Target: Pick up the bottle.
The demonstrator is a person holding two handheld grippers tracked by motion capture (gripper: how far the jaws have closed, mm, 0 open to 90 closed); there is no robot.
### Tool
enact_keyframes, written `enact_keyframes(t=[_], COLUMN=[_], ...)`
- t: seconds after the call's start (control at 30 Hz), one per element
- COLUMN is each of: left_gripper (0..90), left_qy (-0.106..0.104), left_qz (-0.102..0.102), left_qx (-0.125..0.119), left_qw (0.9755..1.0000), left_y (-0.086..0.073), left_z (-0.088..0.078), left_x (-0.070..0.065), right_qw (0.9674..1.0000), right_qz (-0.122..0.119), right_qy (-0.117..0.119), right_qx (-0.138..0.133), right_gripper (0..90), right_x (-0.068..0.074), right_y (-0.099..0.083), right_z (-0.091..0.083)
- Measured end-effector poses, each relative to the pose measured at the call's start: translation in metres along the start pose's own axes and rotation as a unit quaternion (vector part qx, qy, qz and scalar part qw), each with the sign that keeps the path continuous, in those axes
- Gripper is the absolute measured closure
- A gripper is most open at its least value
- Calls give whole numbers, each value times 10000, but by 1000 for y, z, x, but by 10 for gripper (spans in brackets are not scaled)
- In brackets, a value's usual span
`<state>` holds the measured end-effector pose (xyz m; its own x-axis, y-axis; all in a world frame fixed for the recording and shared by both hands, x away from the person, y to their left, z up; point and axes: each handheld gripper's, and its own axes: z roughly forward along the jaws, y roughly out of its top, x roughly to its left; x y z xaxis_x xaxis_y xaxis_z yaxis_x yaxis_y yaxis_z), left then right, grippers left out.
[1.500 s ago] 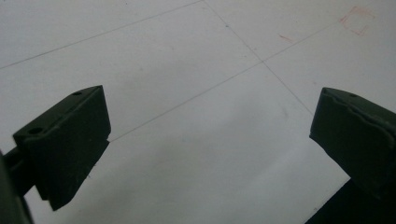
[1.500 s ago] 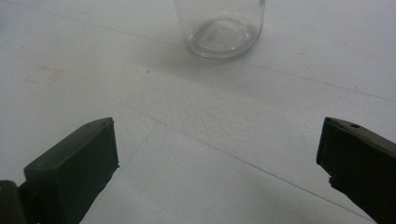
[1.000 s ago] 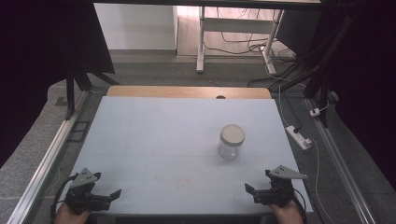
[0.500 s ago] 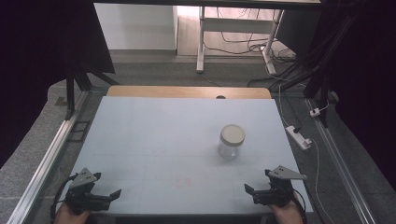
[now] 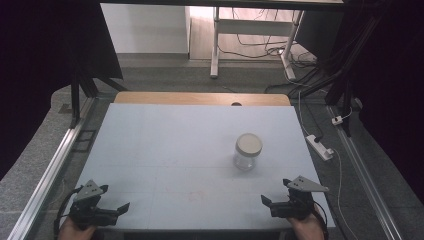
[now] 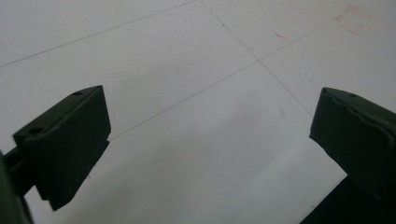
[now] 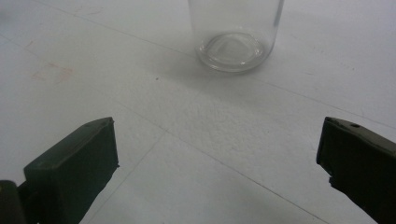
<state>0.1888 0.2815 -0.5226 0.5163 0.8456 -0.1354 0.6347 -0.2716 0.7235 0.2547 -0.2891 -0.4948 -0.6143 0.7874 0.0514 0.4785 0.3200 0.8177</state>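
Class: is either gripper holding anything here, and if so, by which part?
Nothing is held. The left gripper and right gripper are open; the jar stands untouched.

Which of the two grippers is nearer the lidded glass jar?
The right gripper: the jar stands just ahead of it, while the left gripper sits across the table.

Wide-spread tongs (image 7: 217, 163) before an upright glass jar (image 7: 235, 35).
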Motion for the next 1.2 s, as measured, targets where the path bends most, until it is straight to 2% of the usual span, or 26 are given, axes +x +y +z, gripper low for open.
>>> enact_keyframes(t=[0.2, 0.4, 0.63, 0.97, 1.2], left_gripper=[0, 0, 0, 0, 0], left_qy=[-7, -10, -13, -17, -16], left_qz=[-8, -34, -28, -32, -26], left_qx=[-3, -3, -6, -3, 2], left_qw=[10000, 10000, 10000, 10000, 10000], left_y=[0, 0, 0, 0, 0], left_z=[0, 0, 0, 0, 0], left_x=[0, 0, 1, 1, 1], right_qw=[9999, 9999, 9994, 9995, 9996], right_qz=[-104, 5, -20, -14, 63], right_qy=[32, 142, 331, 278, 289], right_qx=[-9, -28, -94, -122, -24], right_gripper=[0, 0, 0, 0, 0], right_x=[-1, -2, -3, -5, -7], right_y=[4, 8, 12, 19, 26], right_z=[6, 9, 15, 30, 44])
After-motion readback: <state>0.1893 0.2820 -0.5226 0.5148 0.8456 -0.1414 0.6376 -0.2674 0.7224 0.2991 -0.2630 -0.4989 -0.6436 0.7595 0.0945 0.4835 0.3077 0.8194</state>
